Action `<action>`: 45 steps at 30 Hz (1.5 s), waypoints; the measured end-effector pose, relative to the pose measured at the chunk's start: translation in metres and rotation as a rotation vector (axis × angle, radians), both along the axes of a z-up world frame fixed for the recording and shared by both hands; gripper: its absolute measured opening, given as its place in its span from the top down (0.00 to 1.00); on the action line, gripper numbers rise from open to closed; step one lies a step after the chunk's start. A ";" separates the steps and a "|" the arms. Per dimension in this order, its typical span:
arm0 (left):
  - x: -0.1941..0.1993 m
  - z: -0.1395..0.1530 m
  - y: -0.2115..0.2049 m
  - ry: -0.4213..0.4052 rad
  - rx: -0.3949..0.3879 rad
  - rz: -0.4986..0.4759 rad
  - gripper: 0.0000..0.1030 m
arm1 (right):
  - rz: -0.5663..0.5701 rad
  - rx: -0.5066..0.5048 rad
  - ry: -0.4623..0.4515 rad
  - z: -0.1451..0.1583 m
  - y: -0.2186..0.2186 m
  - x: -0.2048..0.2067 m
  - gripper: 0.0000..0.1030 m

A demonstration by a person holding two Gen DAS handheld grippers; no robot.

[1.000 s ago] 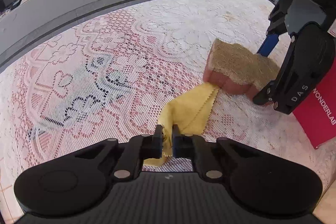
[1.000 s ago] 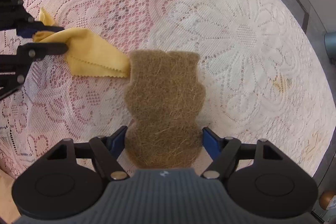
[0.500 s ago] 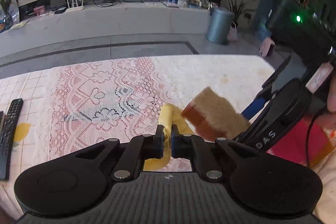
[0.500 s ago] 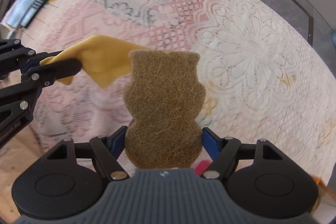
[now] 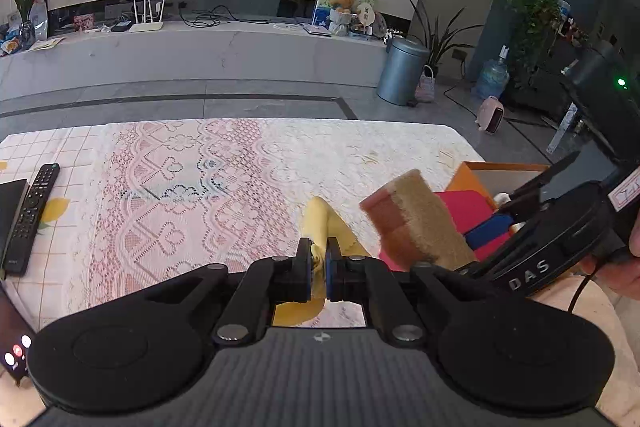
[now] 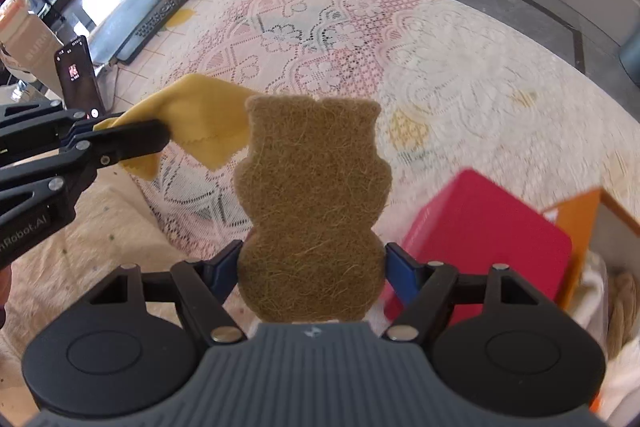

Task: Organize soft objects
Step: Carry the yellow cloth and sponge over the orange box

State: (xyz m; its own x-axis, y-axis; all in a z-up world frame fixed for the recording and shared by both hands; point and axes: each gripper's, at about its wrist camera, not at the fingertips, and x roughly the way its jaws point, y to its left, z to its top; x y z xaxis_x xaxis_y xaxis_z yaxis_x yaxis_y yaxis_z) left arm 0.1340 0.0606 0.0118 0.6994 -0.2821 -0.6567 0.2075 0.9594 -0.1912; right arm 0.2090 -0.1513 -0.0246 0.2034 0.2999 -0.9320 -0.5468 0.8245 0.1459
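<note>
My left gripper [image 5: 318, 259] is shut on a yellow cloth [image 5: 320, 223] and holds it in the air above the lace-covered table [image 5: 224, 171]. The cloth also shows in the right wrist view [image 6: 200, 115], hanging from the left gripper [image 6: 160, 137]. My right gripper [image 6: 314, 263] is shut on a brown bear-shaped scouring sponge [image 6: 312, 203] with a red-brown underside, held off the table. In the left wrist view the sponge [image 5: 416, 219] and right gripper [image 5: 492, 227] are just right of the cloth.
A red box [image 6: 480, 239] and an orange-edged container [image 6: 580, 219] sit at the table's right end, below the sponge. A remote [image 5: 30, 215] and a dark flat device [image 5: 10, 199] lie at the left. A phone on a stand [image 6: 78, 71] is at the left edge.
Both grippers have lifted their loads off the table: the cloth and the sponge rose well above it, and both views tilted up. The sponge has moved over toward the red box.
</note>
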 end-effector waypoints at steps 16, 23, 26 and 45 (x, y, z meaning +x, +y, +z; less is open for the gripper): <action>-0.055 0.027 -0.076 -0.039 -0.075 -0.182 0.94 | -0.271 0.074 -0.116 0.035 -0.136 -0.092 0.28; -0.044 0.044 -0.130 -0.073 -0.119 -0.317 0.94 | -0.387 0.053 -0.177 0.050 -0.195 -0.108 0.28; -0.033 0.047 -0.155 -0.080 -0.131 -0.368 0.94 | -0.437 0.040 -0.193 0.054 -0.221 -0.109 0.28; 0.086 -0.013 -0.279 0.031 -0.066 -0.434 0.94 | -0.540 -0.029 -0.118 0.009 -0.310 -0.004 0.28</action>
State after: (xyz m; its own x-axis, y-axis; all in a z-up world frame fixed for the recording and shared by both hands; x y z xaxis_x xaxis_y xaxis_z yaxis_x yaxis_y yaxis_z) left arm 0.2200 -0.2186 -0.0011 0.4873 -0.5872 -0.6463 0.5819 0.7702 -0.2611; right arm 0.2050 -0.4610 -0.0158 0.4245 0.0987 -0.9000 -0.0565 0.9950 0.0825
